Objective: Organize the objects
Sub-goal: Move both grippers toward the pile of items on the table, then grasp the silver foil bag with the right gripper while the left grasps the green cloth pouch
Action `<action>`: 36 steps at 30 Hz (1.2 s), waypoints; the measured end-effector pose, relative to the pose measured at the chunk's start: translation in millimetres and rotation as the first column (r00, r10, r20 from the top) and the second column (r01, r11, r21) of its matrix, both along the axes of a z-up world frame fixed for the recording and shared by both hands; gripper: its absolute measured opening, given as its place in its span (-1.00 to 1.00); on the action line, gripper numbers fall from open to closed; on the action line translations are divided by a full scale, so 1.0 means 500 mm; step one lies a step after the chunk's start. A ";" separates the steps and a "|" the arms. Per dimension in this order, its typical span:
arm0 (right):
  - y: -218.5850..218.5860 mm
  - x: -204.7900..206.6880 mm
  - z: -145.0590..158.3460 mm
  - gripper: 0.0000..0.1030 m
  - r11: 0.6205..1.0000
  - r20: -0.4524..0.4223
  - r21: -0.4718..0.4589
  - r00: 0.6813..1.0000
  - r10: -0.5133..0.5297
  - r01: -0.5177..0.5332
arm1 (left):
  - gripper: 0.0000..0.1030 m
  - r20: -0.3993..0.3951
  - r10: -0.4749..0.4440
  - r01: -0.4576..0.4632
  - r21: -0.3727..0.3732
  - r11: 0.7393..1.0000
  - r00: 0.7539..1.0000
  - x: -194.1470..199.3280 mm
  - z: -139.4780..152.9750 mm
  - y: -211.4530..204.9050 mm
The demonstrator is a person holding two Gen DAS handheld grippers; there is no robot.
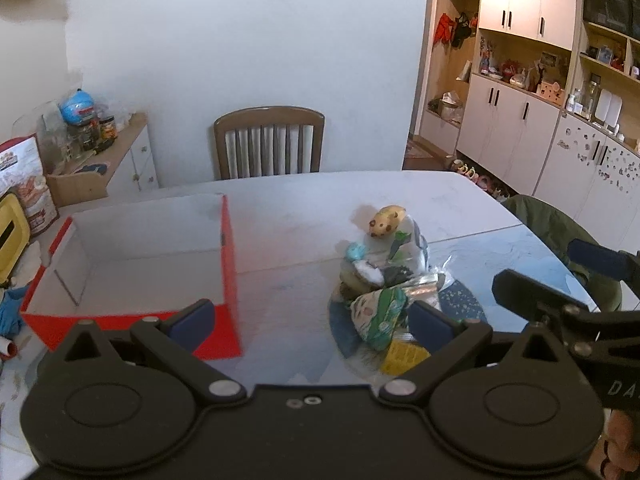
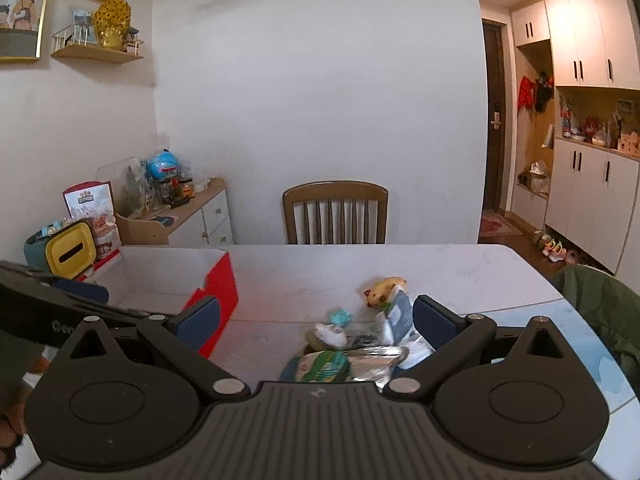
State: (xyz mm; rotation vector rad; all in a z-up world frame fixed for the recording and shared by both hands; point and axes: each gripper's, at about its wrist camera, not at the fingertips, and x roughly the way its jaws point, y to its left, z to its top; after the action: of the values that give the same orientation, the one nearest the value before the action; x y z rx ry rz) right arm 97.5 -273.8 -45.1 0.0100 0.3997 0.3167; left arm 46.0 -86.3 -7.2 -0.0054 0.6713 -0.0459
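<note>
Left wrist view: both grippers, left gripper (image 1: 310,320) and right gripper (image 2: 316,318), are held wide open and empty; snack pile (image 1: 380,280) is seen centre-right, red box (image 1: 228,248) centre-left.

Both wrist views face the chair (image 1: 268,142) across the table (image 2: 440,264).

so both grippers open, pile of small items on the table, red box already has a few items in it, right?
Not quite: the red box is empty; the left wrist view shows its bare white inside. The rest holds: left gripper and right gripper are open, and the pile sits on the table, right of the box.
</note>
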 end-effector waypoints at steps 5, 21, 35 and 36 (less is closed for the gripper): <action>-0.052 0.037 -0.012 1.00 1.000 -0.031 0.012 0.999 0.010 -0.010 | 0.99 0.024 -0.021 0.021 0.017 1.000 0.999 0.023 -0.007 -0.030; -0.143 0.188 -0.120 0.99 0.994 -0.180 -0.071 0.981 0.073 -0.087 | 0.99 -0.080 -0.035 0.032 -0.037 0.999 0.996 0.133 -0.091 -0.086; -0.141 0.347 -0.253 0.69 0.981 -0.421 0.002 0.890 0.176 -0.193 | 0.87 -0.228 -0.061 0.075 0.051 0.996 0.972 0.240 -0.232 -0.118; -0.141 0.354 -0.257 0.64 0.979 -0.433 0.016 0.881 0.191 -0.204 | 0.86 -0.233 -0.065 0.079 0.049 0.996 0.970 0.245 -0.238 -0.119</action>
State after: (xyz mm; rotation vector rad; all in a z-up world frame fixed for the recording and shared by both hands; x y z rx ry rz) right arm 274.6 -344.3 -173.7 0.0105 0.8524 0.5134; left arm 168.3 -146.1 -126.0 0.0709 0.9062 -0.0968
